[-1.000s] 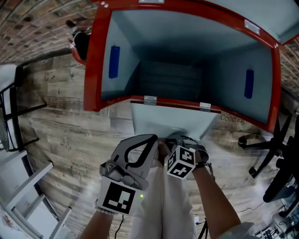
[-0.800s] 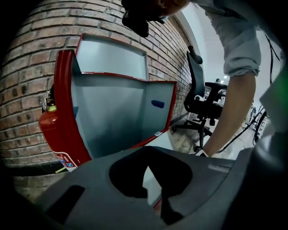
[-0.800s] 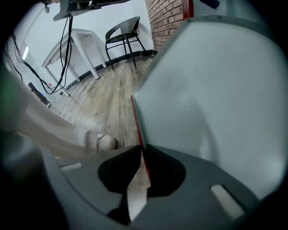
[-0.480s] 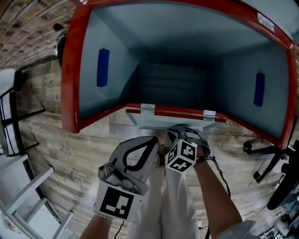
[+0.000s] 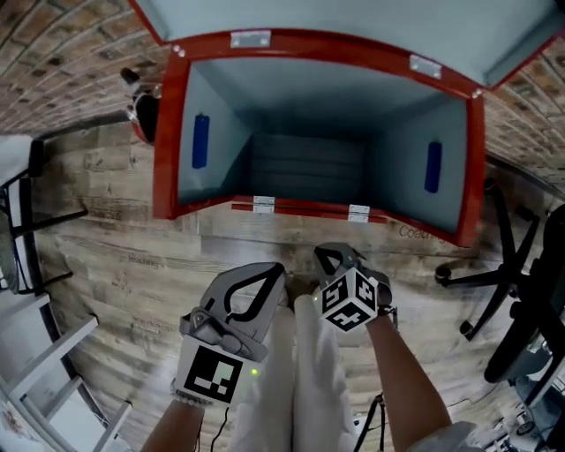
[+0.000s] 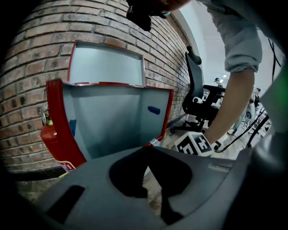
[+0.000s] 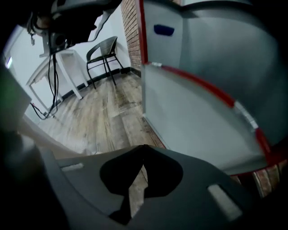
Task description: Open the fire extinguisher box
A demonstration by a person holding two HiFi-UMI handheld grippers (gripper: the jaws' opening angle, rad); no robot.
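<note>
The red-framed fire extinguisher box [image 5: 166,132] stands open on the brick wall, its grey inside empty. Its upper lid [image 5: 335,18] is swung up. The lower flap [image 7: 189,121] hangs down from two hinges [image 5: 262,205]. Low in the head view, my left gripper [image 5: 281,281] is shut on nothing and points at the box from a little way off. My right gripper [image 5: 325,256] sits beside it, short of the flap's edge. Its jaws have just been closing with nothing between them, and they now meet [image 7: 144,150].
A red fire extinguisher [image 5: 146,110] stands left of the box. A black chair [image 5: 26,212] and a white frame [image 5: 53,371] are at the left, and office chairs [image 5: 503,265] at the right. My trouser legs [image 5: 300,380] are below the grippers on the wood floor.
The lower flap, which reached out toward my right gripper, has dropped and now hangs edge-on under its hinges. Both grippers have drawn back from the box, the right one farther.
</note>
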